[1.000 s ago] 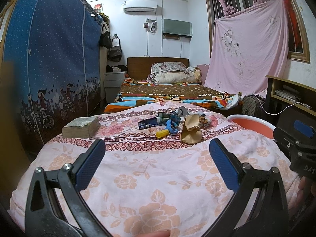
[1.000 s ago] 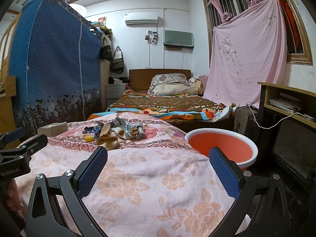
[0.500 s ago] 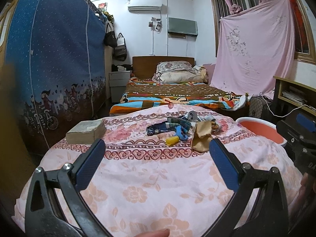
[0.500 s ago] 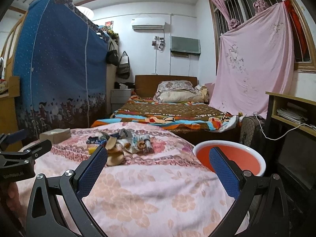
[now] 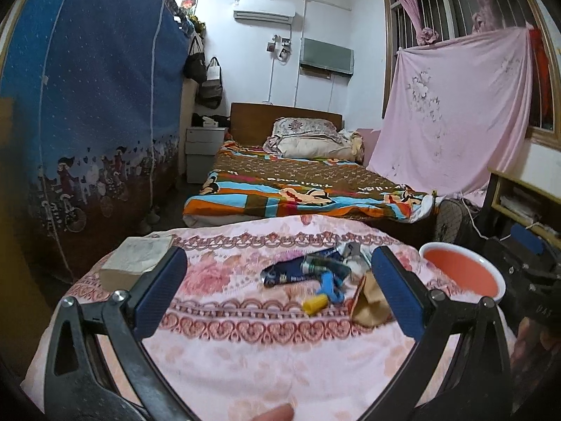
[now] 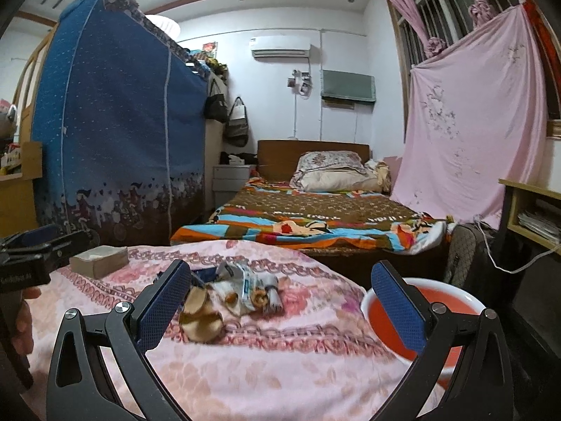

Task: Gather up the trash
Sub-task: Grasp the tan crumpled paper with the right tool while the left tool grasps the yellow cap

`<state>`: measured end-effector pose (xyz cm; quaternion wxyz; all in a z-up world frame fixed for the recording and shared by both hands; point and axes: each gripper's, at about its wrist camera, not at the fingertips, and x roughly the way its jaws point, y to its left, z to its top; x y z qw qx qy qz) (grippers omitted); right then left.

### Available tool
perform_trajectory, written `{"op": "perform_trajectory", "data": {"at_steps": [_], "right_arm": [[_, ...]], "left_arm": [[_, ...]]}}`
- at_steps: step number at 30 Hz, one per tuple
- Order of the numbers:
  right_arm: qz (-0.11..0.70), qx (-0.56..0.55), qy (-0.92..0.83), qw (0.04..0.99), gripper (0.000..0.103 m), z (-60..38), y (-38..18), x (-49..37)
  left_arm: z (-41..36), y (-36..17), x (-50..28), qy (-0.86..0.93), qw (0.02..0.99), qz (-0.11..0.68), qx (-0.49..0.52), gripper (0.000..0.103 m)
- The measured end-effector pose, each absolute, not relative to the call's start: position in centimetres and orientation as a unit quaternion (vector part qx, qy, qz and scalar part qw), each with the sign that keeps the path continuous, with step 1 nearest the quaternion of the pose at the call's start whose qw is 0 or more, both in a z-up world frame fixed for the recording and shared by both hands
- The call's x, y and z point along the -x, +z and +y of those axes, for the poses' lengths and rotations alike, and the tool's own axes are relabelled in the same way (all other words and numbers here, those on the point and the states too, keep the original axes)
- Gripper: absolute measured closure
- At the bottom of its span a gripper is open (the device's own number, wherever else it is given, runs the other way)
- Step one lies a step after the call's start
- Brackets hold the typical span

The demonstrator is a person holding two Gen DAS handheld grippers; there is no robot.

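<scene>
A heap of trash lies on the pink flowered cloth: a dark blue wrapper, a blue plastic piece, a yellow cap, a brown paper bag and crumpled white wrappers. My left gripper hangs open over the cloth, short of the heap, nothing between its blue pads. My right gripper is open too, with the brown bag just inside its left pad. An orange basin with a white rim sits to the right of the cloth.
A tissue pack lies at the cloth's far left. Beyond are a bed with a colourful quilt, a blue fabric wardrobe, a pink hanging sheet and a wooden shelf on the right.
Both grippers have risen and drawn back a little; the heap and basin now sit lower in both views, between the pads. Jaws stayed wide apart.
</scene>
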<state>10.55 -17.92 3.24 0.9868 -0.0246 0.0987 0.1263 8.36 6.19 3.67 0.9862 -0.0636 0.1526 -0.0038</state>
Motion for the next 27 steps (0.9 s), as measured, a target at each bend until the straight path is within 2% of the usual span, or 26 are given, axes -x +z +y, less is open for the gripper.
{"op": "perform_trajectory", "data": {"at_steps": [5, 8, 10, 12, 16, 21, 27], "right_arm": [[0.113, 0.040, 0.140, 0.983, 0.002, -17.4, 3.3, -13.1], [0.132, 0.054, 0.154, 0.978, 0.017, -16.7, 2.9, -14.7], [0.155, 0.064, 0.165, 0.972, 0.033, -16.1, 2.4, -15.8], [0.180, 0.062, 0.185, 0.964, 0.044, -15.8, 1.8, -16.8], [0.222, 0.059, 0.218, 0.949, 0.057, -15.1, 0.8, -18.2], [0.271, 0.048, 0.249, 0.929, 0.063, -14.2, -0.3, -18.2], [0.357, 0.018, 0.275, 0.892, 0.063, -13.6, -2.8, -18.8]], "left_arm": [[6.6, 3.4, -10.7, -0.031, 0.982, 0.171, 0.079, 0.012], [6.1, 2.7, -11.9, -0.051, 0.977, 0.192, 0.072, 0.016], [5.6, 2.1, -12.8, -0.066, 0.973, 0.209, 0.069, 0.017], [5.0, 1.4, -13.7, -0.084, 0.967, 0.232, 0.066, 0.018], [4.4, 0.2, -15.3, -0.105, 0.951, 0.282, 0.065, 0.023], [4.0, -1.8, -17.4, -0.124, 0.925, 0.351, 0.075, 0.030], [3.4, -3.8, -19.1, -0.131, 0.899, 0.413, 0.072, 0.038]]}}
